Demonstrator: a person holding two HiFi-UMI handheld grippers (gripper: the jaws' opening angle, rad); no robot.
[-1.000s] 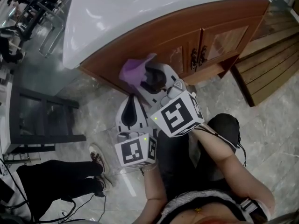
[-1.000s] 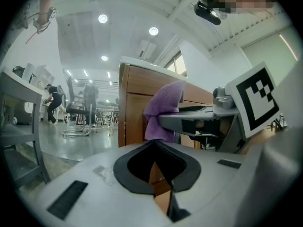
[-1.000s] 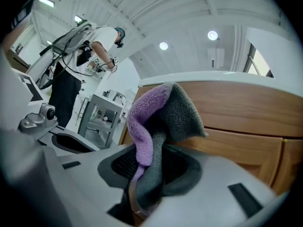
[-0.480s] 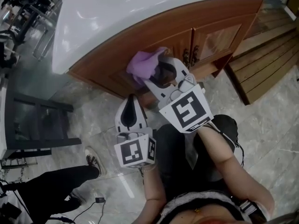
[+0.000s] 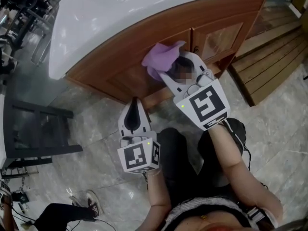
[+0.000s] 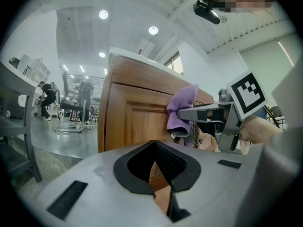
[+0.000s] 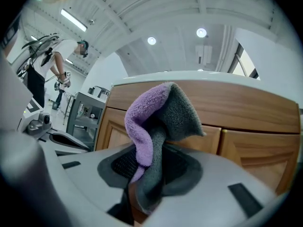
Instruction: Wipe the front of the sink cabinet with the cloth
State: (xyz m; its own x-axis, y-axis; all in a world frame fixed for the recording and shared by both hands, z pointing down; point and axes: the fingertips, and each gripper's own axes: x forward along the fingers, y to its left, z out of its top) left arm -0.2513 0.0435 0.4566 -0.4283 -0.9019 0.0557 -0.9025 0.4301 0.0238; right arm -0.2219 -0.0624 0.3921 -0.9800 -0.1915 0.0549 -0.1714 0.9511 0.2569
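The wooden sink cabinet [image 5: 144, 61] stands under a white countertop [image 5: 144, 8]. A purple and grey cloth [image 5: 161, 59] is pressed against the cabinet front, left of the door handles [image 5: 195, 47]. My right gripper [image 5: 168, 66] is shut on the cloth [image 7: 156, 126], which bunches up out of its jaws before the cabinet [image 7: 246, 112]. My left gripper [image 5: 134, 110] hangs lower, jaws shut and empty, pointing at the cabinet's lower left panel [image 6: 135, 124]. From the left gripper view the cloth [image 6: 182, 110] and right gripper [image 6: 208, 115] show at the right.
A dark metal rack [image 5: 33, 134] stands left of the cabinet on the marble floor [image 5: 96, 129]. Wooden slats [image 5: 269, 52] lie at the right. Another person's leg and shoe [image 5: 72, 211] show at the lower left. Distant people appear in the left gripper view [image 6: 47, 98].
My right gripper with the cloth has slid right and upward along the cabinet front, toward the door handles. The left gripper has barely moved. The bystander's leg has drawn back to the lower left.
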